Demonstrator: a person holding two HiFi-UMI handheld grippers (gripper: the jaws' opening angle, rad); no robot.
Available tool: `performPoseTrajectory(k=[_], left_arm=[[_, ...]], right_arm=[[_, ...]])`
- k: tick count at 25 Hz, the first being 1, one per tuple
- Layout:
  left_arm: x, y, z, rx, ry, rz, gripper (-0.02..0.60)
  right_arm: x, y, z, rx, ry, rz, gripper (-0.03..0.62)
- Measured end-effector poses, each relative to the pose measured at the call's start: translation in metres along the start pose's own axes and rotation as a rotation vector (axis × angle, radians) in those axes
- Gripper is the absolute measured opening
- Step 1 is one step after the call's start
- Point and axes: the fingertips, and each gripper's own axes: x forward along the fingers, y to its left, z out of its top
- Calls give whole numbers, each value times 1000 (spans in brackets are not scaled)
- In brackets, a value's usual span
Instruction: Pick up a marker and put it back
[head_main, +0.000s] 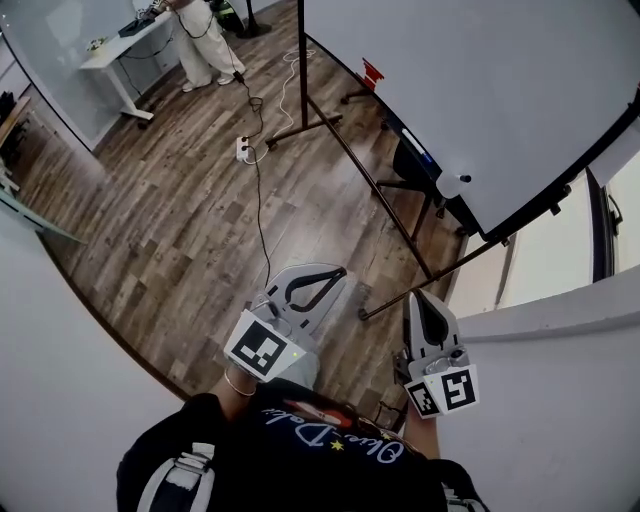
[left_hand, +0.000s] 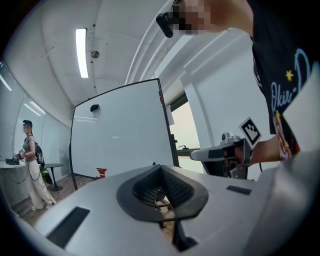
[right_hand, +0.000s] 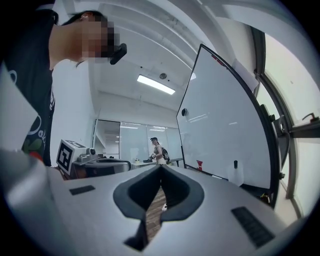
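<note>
In the head view, the left gripper (head_main: 338, 271) and right gripper (head_main: 417, 296) are held well apart from the whiteboard (head_main: 480, 90). No marker is made out, though one is probably kept on the whiteboard's ledge (head_main: 418, 148), which should be approached first. In the left gripper view, the fingers are closed on nothing. In the right gripper view, the same is seen, so the fingers should be opened before the ledge is reached.

Your left claw (head_main: 338, 271) and right claw (head_main: 416, 297) are pale grey with black pads. Their cubes (head_main: 262, 347) are patterned in black-and-white squares. The floor (head_main: 170, 220) is brown wood-grain planks. The whiteboard (head_main: 480, 90) is white with a black frame, and a small item (head_main: 371, 73) at its edge is red. Your shirt (head_main: 300, 460) is black with pale lettering.
</note>
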Motion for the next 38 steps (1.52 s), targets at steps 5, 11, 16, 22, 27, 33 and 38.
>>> performPoseTrajectory(k=[5,11,16,22,27,33,38], left_arm=[[1,28,-8,-35,10,10,3],[13,55,-7,-41,-18,-29,3],[17,77,-8,-42,-21,-60,3],[21,98,-10,-46,-58,-104,3],[19,109,-14,-70,-75,-121,3],[23,99,-16,-79,-78,-164,3],[21,104,-18,-88,-58,-151,3]], right_arm=[[28,-8,0,-15,5,-27,2],[46,-22,6,-44,11,-110,2],[64,-22,12,-64,18,-147,2],[80,-20,13,-92,34,-196,2],[80,-17,10,-127,75,-257,2],[66,-19,7,-109,88,-303,2],[66,-28,0,-84,87,-322,2]])
